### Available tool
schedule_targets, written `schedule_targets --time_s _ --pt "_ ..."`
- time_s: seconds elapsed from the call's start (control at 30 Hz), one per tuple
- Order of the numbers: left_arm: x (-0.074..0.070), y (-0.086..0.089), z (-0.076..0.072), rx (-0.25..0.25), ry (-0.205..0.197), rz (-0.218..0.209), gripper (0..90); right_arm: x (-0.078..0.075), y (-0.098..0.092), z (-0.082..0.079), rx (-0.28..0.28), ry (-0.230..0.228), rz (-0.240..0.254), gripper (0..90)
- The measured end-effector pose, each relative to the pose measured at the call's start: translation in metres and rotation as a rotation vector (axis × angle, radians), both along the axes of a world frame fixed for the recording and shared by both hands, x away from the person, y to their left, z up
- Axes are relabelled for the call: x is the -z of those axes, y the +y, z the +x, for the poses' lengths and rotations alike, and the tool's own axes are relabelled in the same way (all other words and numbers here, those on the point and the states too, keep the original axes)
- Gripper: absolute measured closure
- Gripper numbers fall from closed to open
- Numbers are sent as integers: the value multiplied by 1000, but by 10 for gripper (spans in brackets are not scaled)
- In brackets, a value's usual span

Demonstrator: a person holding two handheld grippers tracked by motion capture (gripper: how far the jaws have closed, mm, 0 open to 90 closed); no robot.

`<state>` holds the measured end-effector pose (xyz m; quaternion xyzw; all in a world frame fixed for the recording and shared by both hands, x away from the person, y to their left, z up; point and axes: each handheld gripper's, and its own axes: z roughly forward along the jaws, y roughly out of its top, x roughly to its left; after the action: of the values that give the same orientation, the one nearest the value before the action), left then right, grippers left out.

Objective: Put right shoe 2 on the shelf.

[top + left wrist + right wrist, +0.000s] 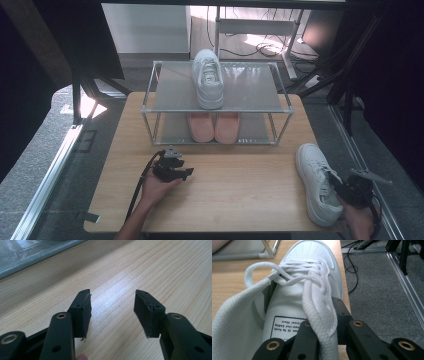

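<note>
The counter (210,200) is carrying a two-tier shoe rack (215,102) along its far edge, with a white sneaker (208,77) sitting on top and pink shoes (214,127) below. A second white sneaker (316,181) is lying at the counter's right edge (toe pointing away), where the right hand-held gripper (322,325) is pinching its collar edge. The left hand-held gripper (112,312) is resting wide apart, gripping nothing, near the front left.

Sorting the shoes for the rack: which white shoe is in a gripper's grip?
The white shoe on the table, by its right edge: the right gripper pinches its collar. The other white shoe stands untouched on the rack's top shelf.
</note>
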<state>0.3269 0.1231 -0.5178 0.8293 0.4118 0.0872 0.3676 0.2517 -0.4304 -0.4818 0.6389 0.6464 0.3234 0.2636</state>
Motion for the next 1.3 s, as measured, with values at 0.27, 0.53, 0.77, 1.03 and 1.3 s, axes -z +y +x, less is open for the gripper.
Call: schedule_targets --time_s 0.27,0.53,0.77,1.03,1.3 --pt "1 0 1 -1 2 2 485 -2 -3 -3 -12 -62 84 851" --pt "1 0 1 -1 1 1 485 -17 0 -5 -40 -125 136 850" --pt "1 0 1 -3 3 0 485 -27 5 -6 -63 -158 169 848" --pt "1 0 1 -1 3 0 485 -39 10 -7 -82 -199 194 847" --pt "1 0 1 0 4 -2 485 -48 13 -8 -88 -237 211 847"
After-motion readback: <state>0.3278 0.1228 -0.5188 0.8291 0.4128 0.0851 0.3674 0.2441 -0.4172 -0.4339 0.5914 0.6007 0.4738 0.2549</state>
